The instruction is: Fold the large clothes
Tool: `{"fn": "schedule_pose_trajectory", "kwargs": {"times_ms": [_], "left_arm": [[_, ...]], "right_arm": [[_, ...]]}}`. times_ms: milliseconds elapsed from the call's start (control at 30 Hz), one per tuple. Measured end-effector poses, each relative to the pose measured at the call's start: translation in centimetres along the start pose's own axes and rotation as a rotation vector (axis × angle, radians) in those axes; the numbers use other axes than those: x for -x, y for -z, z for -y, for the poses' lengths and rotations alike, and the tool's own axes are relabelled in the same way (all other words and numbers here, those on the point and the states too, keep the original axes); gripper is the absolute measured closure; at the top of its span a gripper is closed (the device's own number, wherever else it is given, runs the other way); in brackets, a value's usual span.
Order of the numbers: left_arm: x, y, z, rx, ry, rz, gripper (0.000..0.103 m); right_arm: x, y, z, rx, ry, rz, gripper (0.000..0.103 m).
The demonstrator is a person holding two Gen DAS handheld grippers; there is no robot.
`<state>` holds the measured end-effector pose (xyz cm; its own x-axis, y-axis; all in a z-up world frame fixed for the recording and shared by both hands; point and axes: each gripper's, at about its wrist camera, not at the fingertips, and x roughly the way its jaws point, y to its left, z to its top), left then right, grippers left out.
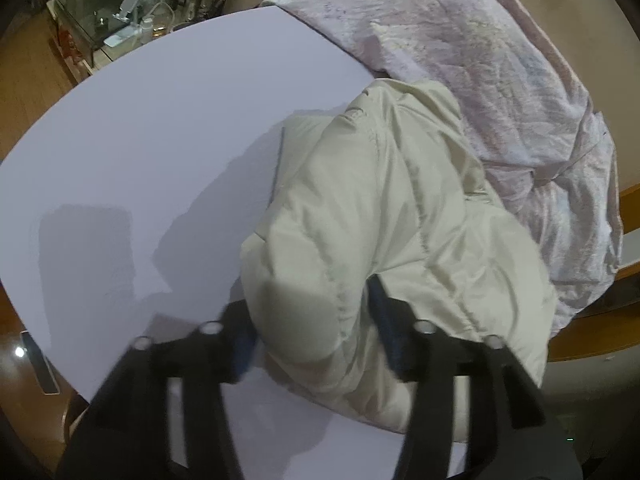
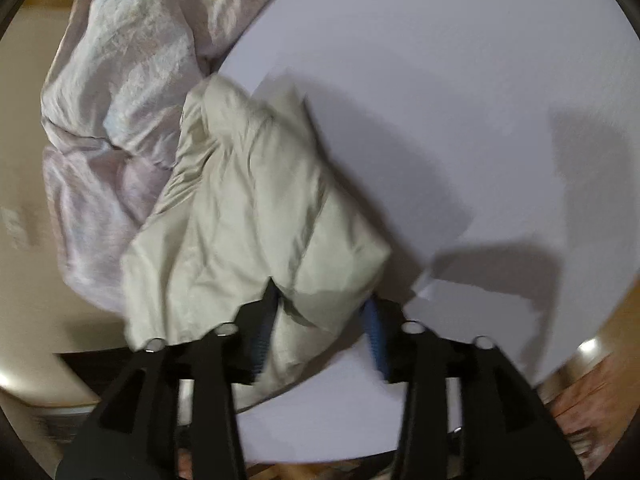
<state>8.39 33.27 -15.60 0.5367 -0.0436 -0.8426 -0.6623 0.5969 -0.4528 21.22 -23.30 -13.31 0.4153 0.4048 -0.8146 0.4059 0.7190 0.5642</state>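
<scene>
Nearest the left wrist camera, the left gripper [image 1: 312, 344] stands with its fingers [image 1: 386, 328] spread, and a puffy bulge of the cream padded jacket [image 1: 380, 216] sits in the gap between them; the cloth swells up against the right-hand pad, but the pads do not look to be squeezing it, so I judge this a straddle and not a pinch. In the right wrist view the right gripper [image 2: 320, 332] is likewise spread: one of its fingers [image 2: 266, 320] is tucked into a crease of the jacket's near end, while the other stands off the cloth over the bare white desk [image 2: 460, 80]. The jacket lies bundled on the desk's edge, its long axis running away from both pairs of fingers toward the far side, so each gripper sits at the near end of the bundle and neither is clearly the closer. From the left gripper the bulk lies ahead and to the right; from the right gripper it lies ahead and to the left, with open desk on its other side. Beyond the jacket, touching its far end, a crumpled pinkish quilt [image 1: 500, 92] drapes off the desk. Furthest back in the left view is a glass case [image 1: 92, 8] with bottles.
</scene>
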Motion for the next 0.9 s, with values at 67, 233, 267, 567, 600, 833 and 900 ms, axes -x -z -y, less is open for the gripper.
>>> {"fn": "schedule_pose_trajectory", "kwargs": {"times_ms": [67, 233, 267, 567, 600, 833, 900], "left_arm": [[-0.2, 0.2, -0.2, -0.005, -0.008, -0.007, 0.035], [-0.6, 0.7, -0.6, 0.004, 0.017, -0.03, 0.028], [-0.6, 0.7, -0.7, 0.004, 0.02, -0.03, 0.027], [-1.2, 0.7, -0.4, 0.011, 0.026, -0.029, 0.021], [-1.4, 0.7, -0.3, 0.013, 0.027, -0.027, 0.021], [-1.6, 0.5, 0.0, 0.011, 0.027, -0.004, 0.02], [-1.7, 0.4, 0.2, 0.01, 0.029, -0.003, 0.02]], "right_arm": [[1.8, -0.2, -0.5, 0.057, 0.071, 0.1, 0.047], [2.7, 0.2, -4.6, 0.24, 0.092, 0.178, 0.047], [2.2, 0.7, -5.9, 0.29, 0.079, 0.165, 0.048], [-5.4, 7.8, -18.1, 0.689, -0.075, -0.011, 0.07], [-5.8, 8.3, -18.8, 0.71, -0.079, -0.017, 0.071], [-10.0, 10.8, -20.7, 0.806, 0.005, -0.067, 0.071], [-11.8, 10.9, -20.0, 0.8, 0.047, -0.089, 0.071]]}}
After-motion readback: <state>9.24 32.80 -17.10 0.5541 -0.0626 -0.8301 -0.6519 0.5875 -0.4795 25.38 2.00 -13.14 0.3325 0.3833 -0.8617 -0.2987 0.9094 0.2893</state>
